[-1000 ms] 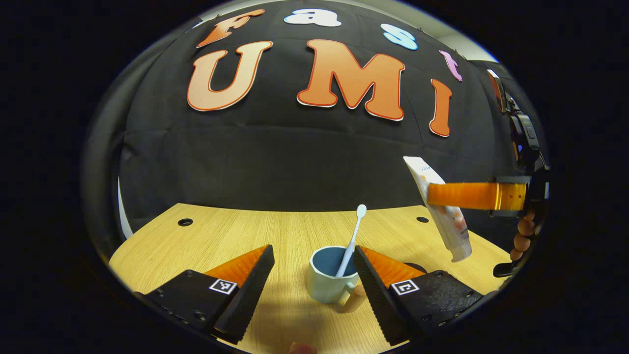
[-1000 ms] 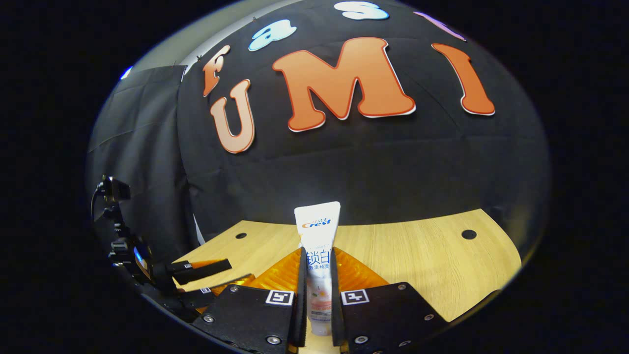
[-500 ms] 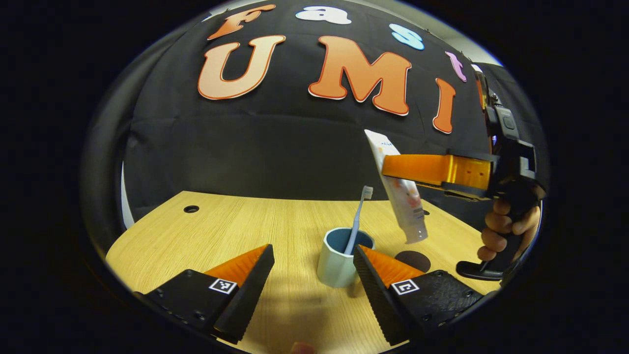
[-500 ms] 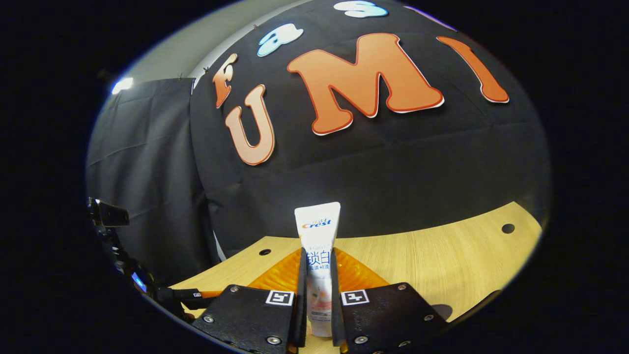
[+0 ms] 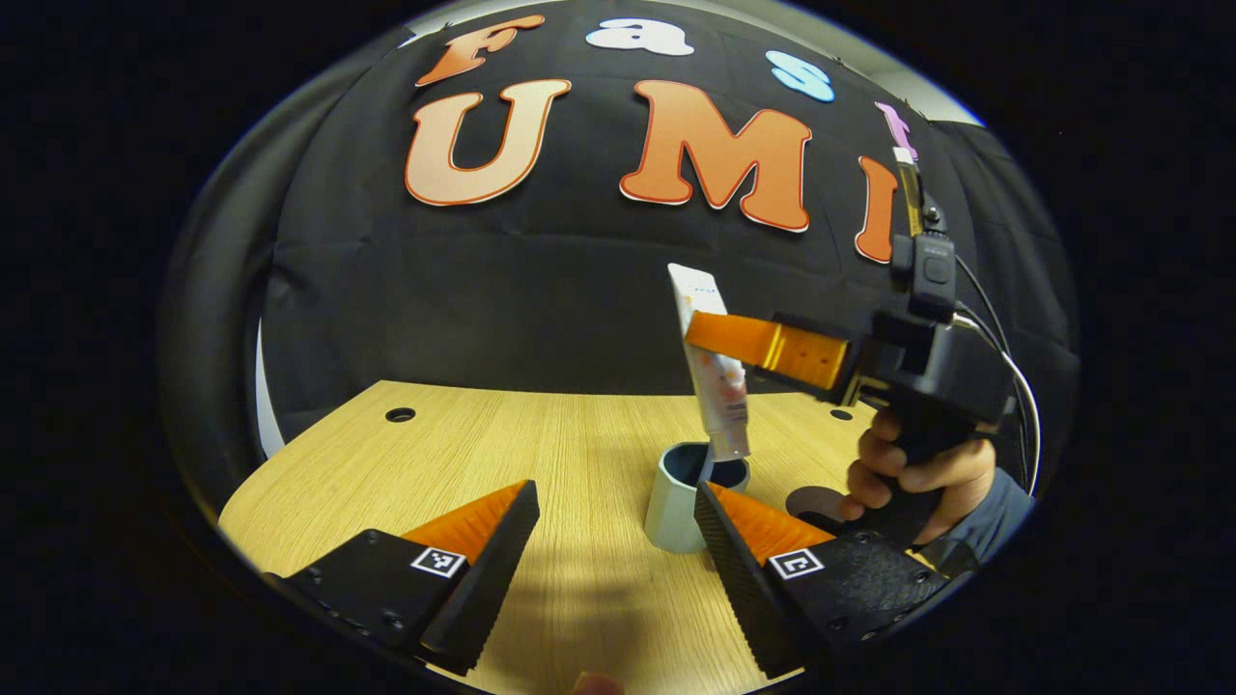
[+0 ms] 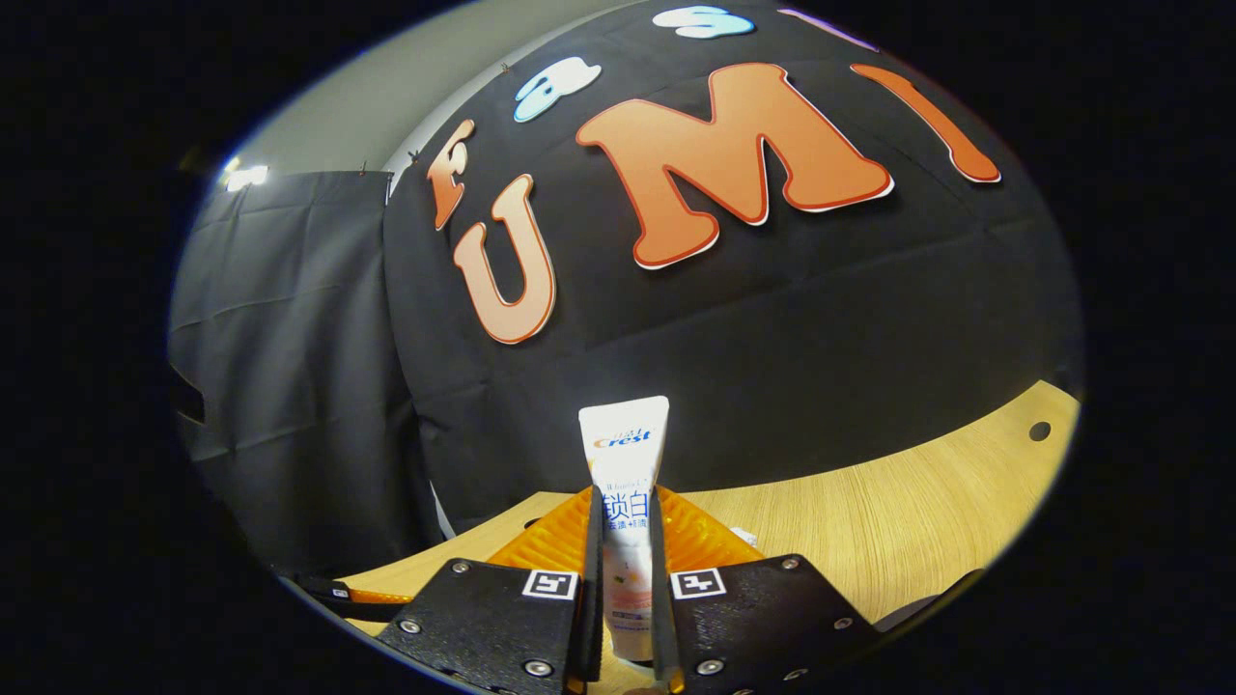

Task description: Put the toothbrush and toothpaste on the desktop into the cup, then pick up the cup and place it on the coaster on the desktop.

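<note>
1. I am gripping the toothpaste [image 6: 623, 512] between the right gripper [image 6: 623, 618] jaws, which are pressing on both of its sides.
2. In the left gripper view, the right gripper [image 5: 697, 331] is holding the toothpaste [image 5: 715, 376] nearly upright, its lower end hanging just above the mouth of the cup [image 5: 681, 497].
3. The cup is standing on the tabletop [image 5: 541, 454], with a toothbrush handle [image 5: 708, 466] showing inside it.
4. I am holding the left gripper [image 5: 613, 541] with its jaws standing wide apart, gripping nothing, the cup lying beyond them.
5. The dark round coaster [image 5: 811, 502] is lying on the tabletop just right of the cup.
</note>
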A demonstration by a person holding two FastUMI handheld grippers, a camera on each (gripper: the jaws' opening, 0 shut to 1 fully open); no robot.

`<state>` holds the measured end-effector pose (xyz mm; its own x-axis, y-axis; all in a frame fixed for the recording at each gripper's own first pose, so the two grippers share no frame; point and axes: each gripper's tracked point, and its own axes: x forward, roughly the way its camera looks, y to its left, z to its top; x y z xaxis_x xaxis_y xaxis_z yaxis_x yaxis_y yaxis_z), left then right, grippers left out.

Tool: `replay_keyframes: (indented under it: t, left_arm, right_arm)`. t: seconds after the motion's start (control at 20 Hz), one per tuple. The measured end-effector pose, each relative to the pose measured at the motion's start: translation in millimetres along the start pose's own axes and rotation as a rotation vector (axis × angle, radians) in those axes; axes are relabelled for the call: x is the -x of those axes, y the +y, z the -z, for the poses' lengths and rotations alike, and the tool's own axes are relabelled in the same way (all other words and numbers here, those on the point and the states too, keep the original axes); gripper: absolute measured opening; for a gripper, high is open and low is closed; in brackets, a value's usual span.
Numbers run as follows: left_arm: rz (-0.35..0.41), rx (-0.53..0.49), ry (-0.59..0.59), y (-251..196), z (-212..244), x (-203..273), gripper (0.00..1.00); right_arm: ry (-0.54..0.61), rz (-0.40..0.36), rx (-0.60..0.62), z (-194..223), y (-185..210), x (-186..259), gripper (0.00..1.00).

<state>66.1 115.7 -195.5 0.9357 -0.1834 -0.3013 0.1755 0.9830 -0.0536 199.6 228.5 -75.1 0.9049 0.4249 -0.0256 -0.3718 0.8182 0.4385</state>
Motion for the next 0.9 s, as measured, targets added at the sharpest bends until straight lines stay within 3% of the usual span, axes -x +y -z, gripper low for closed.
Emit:
replay_keyframes:
  t: [0.15,0.4,0.9]
  left_arm:
    - [-0.022,0.001,-0.007,8,0,1,0.98]
    - [-0.042,0.013,0.020,15,10,-1,0.98]
    - [-0.022,0.050,0.026,-2,6,-2,0.97]
  right_arm:
    - [0.024,0.046,0.062,14,-10,-7,0.22]
    - [0.089,0.043,0.044,33,-11,-2,0.28]
    - [0.026,0.028,0.114,-13,0,30,0.32]
